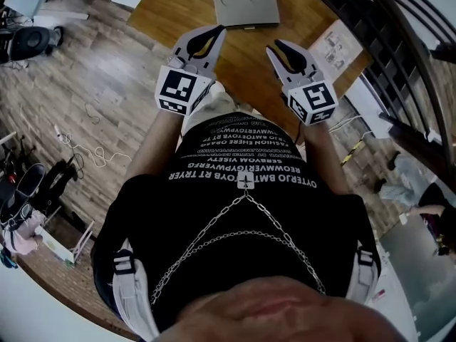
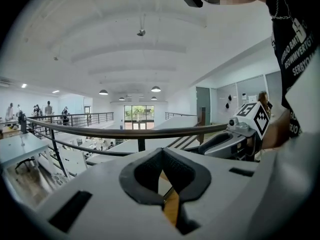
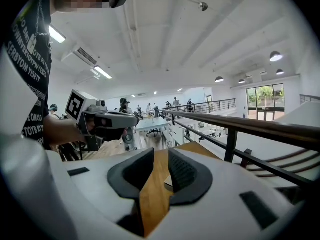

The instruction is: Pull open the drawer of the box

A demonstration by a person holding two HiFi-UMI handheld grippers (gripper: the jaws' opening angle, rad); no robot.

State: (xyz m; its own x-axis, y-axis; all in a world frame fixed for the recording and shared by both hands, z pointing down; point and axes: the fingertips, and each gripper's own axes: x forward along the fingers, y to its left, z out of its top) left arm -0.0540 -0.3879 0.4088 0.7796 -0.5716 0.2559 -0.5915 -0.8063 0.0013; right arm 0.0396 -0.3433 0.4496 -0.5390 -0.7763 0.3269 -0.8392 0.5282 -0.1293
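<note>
**The box point(image 1: 246, 6) lies untouched**

Head view: it rests far across the desk point(image 1: 171, 13), apart from the left hand-held gripper point(image 1: 218, 30) and the right hand-held gripper point(image 1: 275, 46). Left gripper view: tips clenched together, empty. Right gripper view: jaws released, bare desk between.

My T-shirt point(image 1: 242, 262): black, short sleeves, rows of white capital print across front. Thin silver chain point(image 1: 246, 185) over it, strands spreading from small cross-shaped link. White straps point(image 1: 139, 298) with black buckles at both sides. Left gripper point(image 1: 214, 33), right gripper point(image 1: 276, 46): pale grey shells, black ribbed pads. Each carries white marker cube point(image 1: 184, 91) with black squares.
</note>
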